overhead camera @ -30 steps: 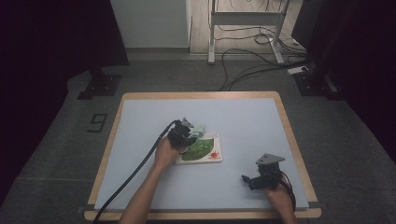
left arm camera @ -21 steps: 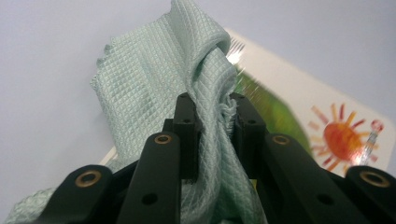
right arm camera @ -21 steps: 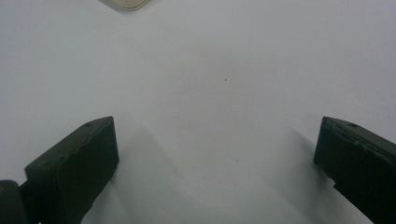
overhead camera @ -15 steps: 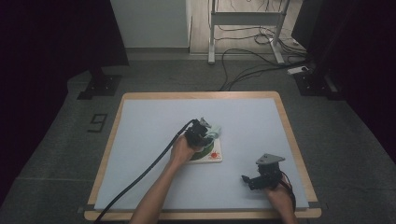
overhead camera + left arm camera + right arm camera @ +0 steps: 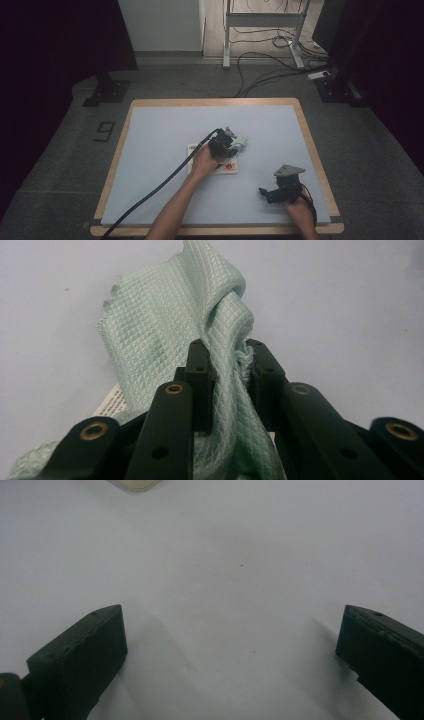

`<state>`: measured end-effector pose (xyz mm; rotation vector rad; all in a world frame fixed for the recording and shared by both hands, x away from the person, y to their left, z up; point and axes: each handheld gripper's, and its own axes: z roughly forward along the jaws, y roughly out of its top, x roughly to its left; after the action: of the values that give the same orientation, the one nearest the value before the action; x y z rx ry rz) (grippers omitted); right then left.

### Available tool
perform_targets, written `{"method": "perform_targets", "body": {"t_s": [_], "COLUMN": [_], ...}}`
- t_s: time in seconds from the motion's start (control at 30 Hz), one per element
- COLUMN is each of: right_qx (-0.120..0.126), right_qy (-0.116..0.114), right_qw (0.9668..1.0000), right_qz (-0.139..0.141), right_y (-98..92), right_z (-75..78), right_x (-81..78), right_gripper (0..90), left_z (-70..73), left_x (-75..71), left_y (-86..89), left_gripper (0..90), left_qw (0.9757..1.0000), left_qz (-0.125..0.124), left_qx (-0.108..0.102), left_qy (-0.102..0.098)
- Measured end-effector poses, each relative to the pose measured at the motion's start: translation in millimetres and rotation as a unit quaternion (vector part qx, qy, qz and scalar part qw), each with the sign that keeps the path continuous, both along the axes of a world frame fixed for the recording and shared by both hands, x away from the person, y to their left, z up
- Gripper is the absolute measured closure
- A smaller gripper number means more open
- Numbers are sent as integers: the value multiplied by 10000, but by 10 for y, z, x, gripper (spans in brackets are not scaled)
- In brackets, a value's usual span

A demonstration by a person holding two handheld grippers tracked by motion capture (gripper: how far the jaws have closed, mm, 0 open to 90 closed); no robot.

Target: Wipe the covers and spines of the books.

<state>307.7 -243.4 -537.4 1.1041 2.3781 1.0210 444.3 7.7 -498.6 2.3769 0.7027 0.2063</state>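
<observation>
1. Left gripper (image 5: 231, 141) sits near the middle of the table (image 5: 150, 150), jaws clamped on a pale green waffle-weave cloth (image 5: 165, 325) (a bunched fold is pinched tight between the two black jaws in the left gripper view).
2. The cloth drapes forward from the jaws onto the light blue table top; in the high view it shows as a small pale bundle (image 5: 240, 145) at the gripper's tip.
3. Just under and behind the left gripper lies a flat white card (image 5: 231, 167) with green and red print; the cloth and the left hand (image 5: 206, 162) cover part of it. A printed white corner (image 5: 112, 400) peeks out beneath the cloth in the left gripper view.
4. A thick black cable (image 5: 165, 185) trails from the left gripper down to the table's near edge.
5. Right gripper (image 5: 270, 192) is near the table's near right corner, well apart from the cloth, grey three-cornered plate on top. Jaws stand wide apart over bare table, nothing between them (clear in the right gripper view (image 5: 232, 650)).
6. Right hand (image 5: 300, 212) holds it low over the surface.
</observation>
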Motion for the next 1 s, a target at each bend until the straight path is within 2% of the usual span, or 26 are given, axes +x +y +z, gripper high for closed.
{"method": "perform_targets", "body": {"t_s": [0.1, 0.27, 0.73, 1.0], "right_qx": [-4, -8, -7, -2], "right_qy": [5, 2, -7, -10], "right_qw": [10000, 10000, 10000, 10000], "right_qz": [6, 6, 4, -1], "right_y": [0, 0, 0, 2], "right_z": [1, 1, 0, 0], "right_x": [-2, -2, -2, -3], "right_gripper": [0, 0, 0, 0], "left_z": [38, 107, 345, 471], "left_x": [-8, -45, -178, -252], "left_y": [41, 135, 589, 901], "left_gripper": [750, 749, 747, 746], "left_qw": [10000, 10000, 9995, 9989], "left_qz": [14, 4, 191, 362], "left_qx": [-32, 43, 62, -3], "left_qy": [-36, -76, -225, -287]}}
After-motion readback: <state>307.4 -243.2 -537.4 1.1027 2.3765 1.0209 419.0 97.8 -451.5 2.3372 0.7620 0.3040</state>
